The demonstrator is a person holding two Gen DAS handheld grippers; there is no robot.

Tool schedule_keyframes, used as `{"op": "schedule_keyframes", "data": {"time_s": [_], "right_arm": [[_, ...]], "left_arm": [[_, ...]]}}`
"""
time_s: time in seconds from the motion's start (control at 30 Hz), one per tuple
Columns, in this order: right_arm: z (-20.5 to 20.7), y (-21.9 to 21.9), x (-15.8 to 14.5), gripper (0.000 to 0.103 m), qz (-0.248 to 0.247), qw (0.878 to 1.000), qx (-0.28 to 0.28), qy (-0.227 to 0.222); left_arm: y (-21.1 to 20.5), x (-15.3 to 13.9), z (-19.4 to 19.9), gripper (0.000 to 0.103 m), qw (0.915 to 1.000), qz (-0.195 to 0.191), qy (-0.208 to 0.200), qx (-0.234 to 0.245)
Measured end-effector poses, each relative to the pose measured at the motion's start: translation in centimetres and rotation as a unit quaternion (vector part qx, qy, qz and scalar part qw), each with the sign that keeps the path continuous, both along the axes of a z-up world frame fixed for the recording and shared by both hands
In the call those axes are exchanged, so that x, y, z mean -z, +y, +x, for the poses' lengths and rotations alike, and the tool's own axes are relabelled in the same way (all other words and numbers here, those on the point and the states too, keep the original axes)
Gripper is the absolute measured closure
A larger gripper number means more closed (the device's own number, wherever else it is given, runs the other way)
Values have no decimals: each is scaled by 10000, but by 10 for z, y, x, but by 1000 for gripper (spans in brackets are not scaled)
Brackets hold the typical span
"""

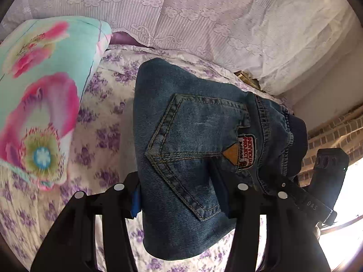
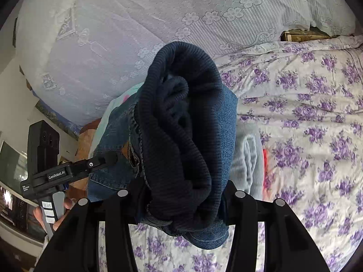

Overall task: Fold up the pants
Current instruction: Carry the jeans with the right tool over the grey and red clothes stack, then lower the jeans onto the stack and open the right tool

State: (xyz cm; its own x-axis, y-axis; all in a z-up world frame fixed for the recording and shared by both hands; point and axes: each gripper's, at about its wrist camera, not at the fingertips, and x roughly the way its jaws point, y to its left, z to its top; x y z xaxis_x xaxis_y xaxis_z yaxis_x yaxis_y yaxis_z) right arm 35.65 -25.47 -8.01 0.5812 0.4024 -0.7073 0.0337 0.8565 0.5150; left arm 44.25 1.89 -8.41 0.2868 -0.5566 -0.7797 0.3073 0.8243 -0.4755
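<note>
The blue denim pants (image 1: 188,149) are bunched in a folded bundle, lifted above the bed. Their back pocket and a red-and-white patch (image 1: 247,151) face the left wrist camera. My left gripper (image 1: 181,195) is shut on the bundle's denim side. My right gripper (image 2: 181,199) is shut on the other side, where the dark ribbed waistband (image 2: 181,124) bulges towards the right wrist camera. The right gripper's body (image 1: 326,170) shows in the left view beyond the pants. The left gripper's body (image 2: 45,165), held by a hand, shows at the left of the right view.
The bed has a white sheet with purple flowers (image 2: 306,124). A turquoise pillow with pink flowers (image 1: 40,95) lies at the left. A white lace cover (image 1: 204,15) lies at the bed's head. A grey folded cloth (image 2: 247,158) lies under the pants. A brick wall (image 1: 335,131) is at the right.
</note>
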Motion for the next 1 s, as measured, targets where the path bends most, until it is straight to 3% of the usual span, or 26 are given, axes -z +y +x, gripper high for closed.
{"op": "schedule_keyframes", "data": {"time_s": [0.07, 0.17, 0.23, 0.3, 0.37, 0.43, 0.57, 0.63, 0.77, 0.87, 1.0], "right_arm": [[18, -3, 21, 55, -17, 9997, 20, 227], [27, -9, 80, 52, -8, 9968, 164, 783], [22, -11, 114, 44, 23, 9961, 267, 844], [18, -17, 117, 42, 248, 9978, 299, 531], [20, -16, 111, 41, 202, 9978, 260, 579], [21, -10, 99, 40, -28, 9978, 197, 631], [4, -2, 52, 39, -479, 9969, 370, 502], [-19, -1, 12, 37, -874, 9939, 673, 28], [-77, 11, -54, 20, -1931, 9734, 1047, -650], [-120, 26, -78, 16, -2299, 9644, 980, -869], [-183, 39, -80, 16, -2500, 9612, 831, -823]], "left_arm": [[-6, 21, 22, 53, 9999, 69, 122, 86], [-18, 81, 39, 51, 9977, 218, 583, 256], [-24, 127, 44, 39, 9948, 536, 830, 245], [-18, 141, 46, 10, 9964, 493, 692, -34], [-12, 143, 48, 10, 9964, 247, 806, -60], [-10, 131, 43, 12, 9968, 351, 715, -46], [-14, 84, 8, 13, 9970, 769, 70, 106], [-14, 56, -23, 12, 9949, 954, -288, 139], [-18, 3, -101, 8, 9889, 1204, -866, 44], [-18, -30, -163, 5, 9840, 1264, -1239, -187], [-15, -57, -234, 5, 9810, 1205, -1448, -468]]}}
